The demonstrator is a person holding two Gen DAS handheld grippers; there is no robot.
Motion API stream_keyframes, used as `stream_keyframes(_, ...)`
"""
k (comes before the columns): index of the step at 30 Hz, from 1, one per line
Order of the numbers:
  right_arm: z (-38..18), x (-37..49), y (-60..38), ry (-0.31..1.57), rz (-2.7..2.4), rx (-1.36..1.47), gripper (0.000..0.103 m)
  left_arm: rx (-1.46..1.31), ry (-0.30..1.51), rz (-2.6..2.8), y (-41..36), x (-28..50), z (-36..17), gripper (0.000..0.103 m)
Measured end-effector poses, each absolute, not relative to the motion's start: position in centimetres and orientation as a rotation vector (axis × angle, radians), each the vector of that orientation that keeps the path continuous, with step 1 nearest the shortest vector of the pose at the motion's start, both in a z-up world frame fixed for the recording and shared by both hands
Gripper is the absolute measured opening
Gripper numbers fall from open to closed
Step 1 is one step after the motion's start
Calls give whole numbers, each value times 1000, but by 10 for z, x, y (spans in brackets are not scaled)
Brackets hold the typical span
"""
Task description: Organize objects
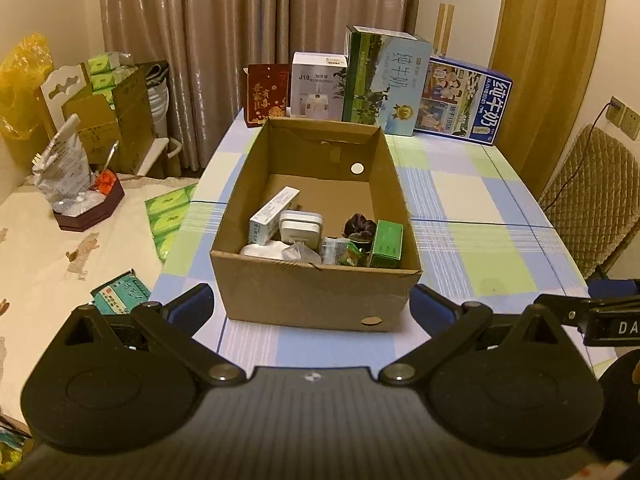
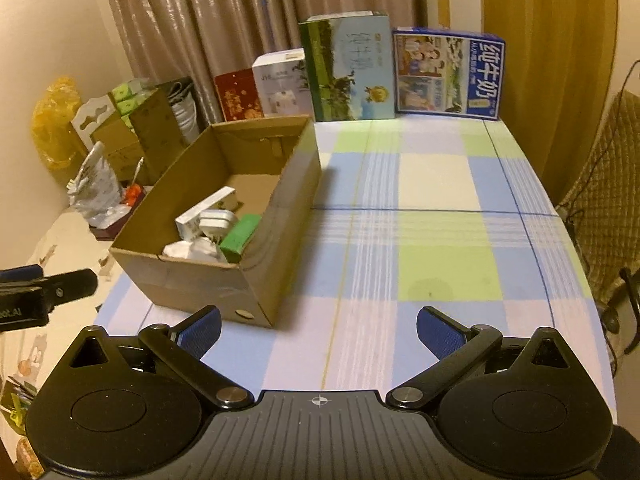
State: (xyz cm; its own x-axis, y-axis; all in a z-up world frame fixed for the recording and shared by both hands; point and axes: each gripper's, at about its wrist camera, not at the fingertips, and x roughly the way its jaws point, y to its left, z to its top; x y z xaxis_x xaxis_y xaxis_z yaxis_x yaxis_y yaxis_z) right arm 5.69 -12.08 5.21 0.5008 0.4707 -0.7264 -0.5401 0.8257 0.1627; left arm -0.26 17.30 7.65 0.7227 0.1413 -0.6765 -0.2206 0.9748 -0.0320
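Note:
An open cardboard box [image 1: 316, 296] stands on the checked tablecloth [image 1: 472, 216] straight ahead in the left wrist view. Inside lie a white carton [image 1: 272, 214], a white plug adapter [image 1: 301, 227], a green carton [image 1: 385, 243], a dark round thing [image 1: 359, 225] and small packets. My left gripper [image 1: 312, 308] hovers open just short of the box's near wall, nothing between its fingers. In the right wrist view the same box [image 2: 200, 280] sits to the left, the green carton [image 2: 240, 236] showing inside. My right gripper [image 2: 318, 332] is open over bare cloth.
Four upright cartons line the table's far edge: red [image 1: 266, 94], white [image 1: 318, 86], green milk [image 1: 384, 80], blue milk [image 1: 460, 100]. Green tissue packs [image 1: 168, 216] and a teal packet [image 1: 120, 294] lie on the left surface. A padded chair [image 1: 592, 200] stands right.

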Motion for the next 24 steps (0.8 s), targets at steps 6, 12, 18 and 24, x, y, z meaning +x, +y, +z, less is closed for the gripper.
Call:
stream_keyframes(6,52,48,-127,851,593,-101,101,-120,740,185,161,-12,77,102)
stream_keyframes(12,51,45,-132,851,583,-106,101,-96,739,164,149,-18,77,102)
stream_keyframes(18,51,43,-138,851,574,-99,101,-81,749,156,142,-20,74,102)
stream_keyframes(24,52,43,-139,854,572,-91,101,-71,756,154,139,-19,72,102)
